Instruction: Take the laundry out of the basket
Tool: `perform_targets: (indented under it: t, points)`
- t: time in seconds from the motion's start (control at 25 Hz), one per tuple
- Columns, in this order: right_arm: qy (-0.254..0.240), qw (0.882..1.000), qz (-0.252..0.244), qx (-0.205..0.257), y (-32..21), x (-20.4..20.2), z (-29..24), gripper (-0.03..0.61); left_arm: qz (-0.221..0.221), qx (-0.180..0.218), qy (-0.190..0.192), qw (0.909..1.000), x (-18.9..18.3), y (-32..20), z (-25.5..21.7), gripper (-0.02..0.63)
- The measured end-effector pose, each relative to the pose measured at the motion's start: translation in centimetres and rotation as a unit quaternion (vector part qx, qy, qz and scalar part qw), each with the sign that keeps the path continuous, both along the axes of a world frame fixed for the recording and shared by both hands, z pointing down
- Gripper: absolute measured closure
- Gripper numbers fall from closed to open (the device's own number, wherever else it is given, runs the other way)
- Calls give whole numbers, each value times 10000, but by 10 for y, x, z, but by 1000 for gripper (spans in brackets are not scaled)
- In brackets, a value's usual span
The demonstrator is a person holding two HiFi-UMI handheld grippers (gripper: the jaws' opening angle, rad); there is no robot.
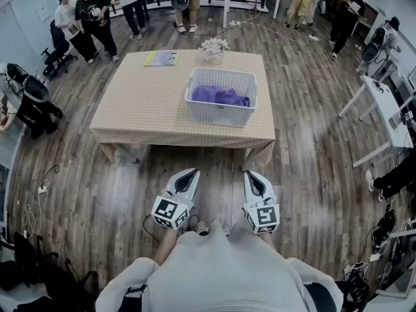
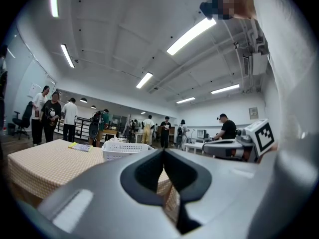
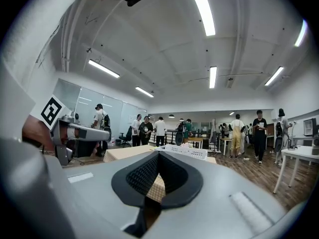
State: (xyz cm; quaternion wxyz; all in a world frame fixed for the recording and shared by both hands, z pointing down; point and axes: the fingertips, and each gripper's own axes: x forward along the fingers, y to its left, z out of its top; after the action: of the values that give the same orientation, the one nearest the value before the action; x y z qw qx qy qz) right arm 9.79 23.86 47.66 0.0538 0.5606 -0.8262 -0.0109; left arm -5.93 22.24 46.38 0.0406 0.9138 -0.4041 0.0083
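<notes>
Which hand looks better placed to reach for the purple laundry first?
Right, narrowly. Both are shut and short of the table, but the right gripper points nearly straight at the basket of purple laundry; the left gripper aims beside it.

No words, labels, brands, numbers or signs can be read in any view.

Open-plan lab: white desks (image 1: 385,104), ceiling strip lights (image 2: 192,35), people (image 1: 96,23) standing about.

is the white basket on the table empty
No, purple laundry lies bunched inside the white basket on the table in the head view.
</notes>
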Motion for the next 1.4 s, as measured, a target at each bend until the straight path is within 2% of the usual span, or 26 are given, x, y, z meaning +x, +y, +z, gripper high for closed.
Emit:
perform_targets:
  t: [0.4, 0.68, 1.08, 1.4]
  points:
    - [-61, 9999, -138, 1, 6, 35, 0, 580, -76, -30, -14, 10000, 39, 4, -2, 603]
    - [-99, 9994, -336, 52, 6, 56, 4, 580, -84, -14, -249, 9997, 72, 9, 4, 603]
    - [-103, 9987, -505, 10, -5, 61, 12, 580, -288, 12, -252, 9993, 76, -2, 4, 603]
    - [-107, 9988, -479, 3, -12, 69, 17, 580, -270, 18, -268, 9993, 83, -10, 8, 603]
